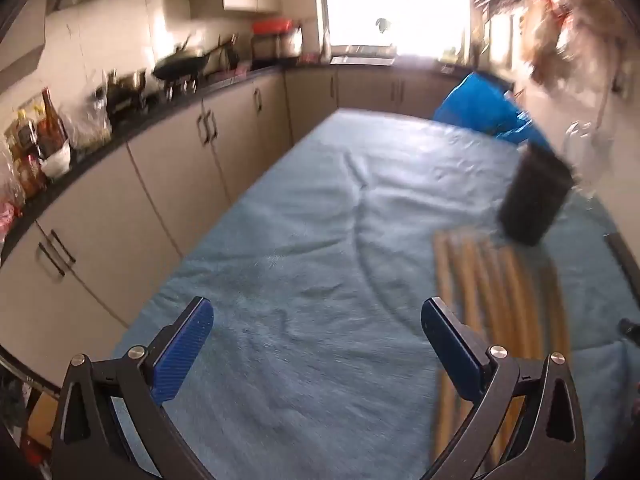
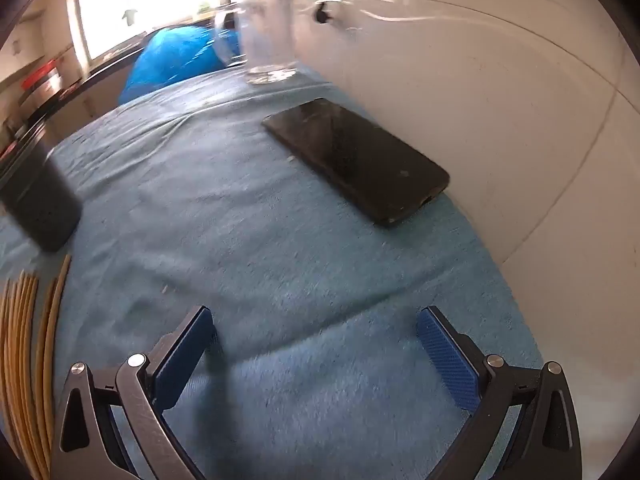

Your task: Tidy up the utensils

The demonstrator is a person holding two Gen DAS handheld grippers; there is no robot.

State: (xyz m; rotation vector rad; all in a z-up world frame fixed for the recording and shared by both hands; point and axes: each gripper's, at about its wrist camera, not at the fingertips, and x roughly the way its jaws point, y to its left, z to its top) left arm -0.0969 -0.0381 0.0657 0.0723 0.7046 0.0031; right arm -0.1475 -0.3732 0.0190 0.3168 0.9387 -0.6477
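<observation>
Both pairs of blue pads sit nearest my lenses, so I start there: my left gripper stands spread wide with nothing between its fingers, only the blue cloth of the table beneath, and my right gripper is just as wide apart and just as empty. Working left to right in the left view, the kitchen counter is crowded with bottles and pans, well apart from my work; next comes bare cloth, and then the wooden chopsticks, lying side by side in a row just right of my left claw, partly under its right finger. Beyond their far ends stands the dark cup, which I take to be the holder. In the right view the same chopsticks hug the left edge, the dark cup is above them, a black phone lies flat near the wall, and a clear glass jar stands at the far end. My worries: both views are smeared, so I could misjudge the descent and drag the row out of order. Wide jaws may catch several sticks at once, or pinch the soft cloth and lift it, tipping the cup. Sticks gripped near one end could swing and knock the cup over, and a careless right-hand sweep might strike the phone or jar.
</observation>
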